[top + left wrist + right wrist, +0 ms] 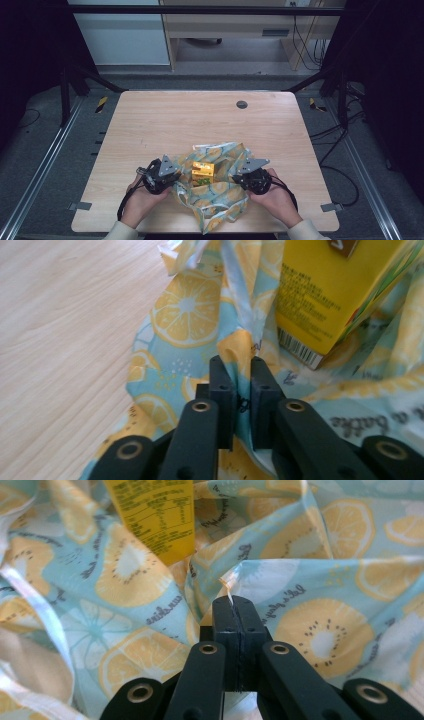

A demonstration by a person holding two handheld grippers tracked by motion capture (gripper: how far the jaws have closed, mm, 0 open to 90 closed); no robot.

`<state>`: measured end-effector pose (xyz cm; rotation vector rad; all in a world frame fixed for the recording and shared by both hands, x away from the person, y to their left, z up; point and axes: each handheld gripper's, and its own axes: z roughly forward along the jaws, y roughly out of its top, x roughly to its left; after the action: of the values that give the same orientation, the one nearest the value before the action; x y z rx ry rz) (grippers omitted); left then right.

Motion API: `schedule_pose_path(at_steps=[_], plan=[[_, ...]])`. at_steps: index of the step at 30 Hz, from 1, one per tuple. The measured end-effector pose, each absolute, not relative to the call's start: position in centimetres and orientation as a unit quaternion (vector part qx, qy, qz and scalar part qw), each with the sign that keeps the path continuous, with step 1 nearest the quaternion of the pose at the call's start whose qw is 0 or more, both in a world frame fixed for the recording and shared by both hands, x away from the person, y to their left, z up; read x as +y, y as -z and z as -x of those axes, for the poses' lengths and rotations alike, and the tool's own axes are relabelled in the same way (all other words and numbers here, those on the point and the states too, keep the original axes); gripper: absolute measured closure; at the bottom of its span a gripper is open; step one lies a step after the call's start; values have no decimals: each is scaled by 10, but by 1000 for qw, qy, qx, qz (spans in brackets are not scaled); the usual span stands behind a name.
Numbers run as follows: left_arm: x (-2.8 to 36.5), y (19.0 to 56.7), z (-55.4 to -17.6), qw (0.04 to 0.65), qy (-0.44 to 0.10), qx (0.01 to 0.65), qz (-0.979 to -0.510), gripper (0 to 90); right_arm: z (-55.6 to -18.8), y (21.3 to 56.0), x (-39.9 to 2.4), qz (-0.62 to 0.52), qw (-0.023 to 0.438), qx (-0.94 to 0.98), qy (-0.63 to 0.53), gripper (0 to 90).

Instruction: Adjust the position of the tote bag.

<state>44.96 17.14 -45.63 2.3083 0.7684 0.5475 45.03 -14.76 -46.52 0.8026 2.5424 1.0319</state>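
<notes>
overhead forward-down, two close views — cloth (216, 192) shared

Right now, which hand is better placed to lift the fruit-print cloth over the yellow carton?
Right, by a small margin. The right tool has its jaws fully shut on a fold of the fruit-print cloth. The left tool pinches a bunched fold with a slight gap. The yellow carton sits between them.
</notes>
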Motion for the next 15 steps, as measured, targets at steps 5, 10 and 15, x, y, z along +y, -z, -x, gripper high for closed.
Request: schedule_pose_path(at_steps=[5,10,15], plan=[[181,459,-445,295,-204,293,-886,887,-434,464,-157,-274,141,878,-368,900],[183,469,-445,262,-217,293,-894,887,-426,473,-160,-269,137,890,-343,900],[188,477,-449,230,-213,293,-903,890,-425,479,-160,-263,130,897,-330,900]])
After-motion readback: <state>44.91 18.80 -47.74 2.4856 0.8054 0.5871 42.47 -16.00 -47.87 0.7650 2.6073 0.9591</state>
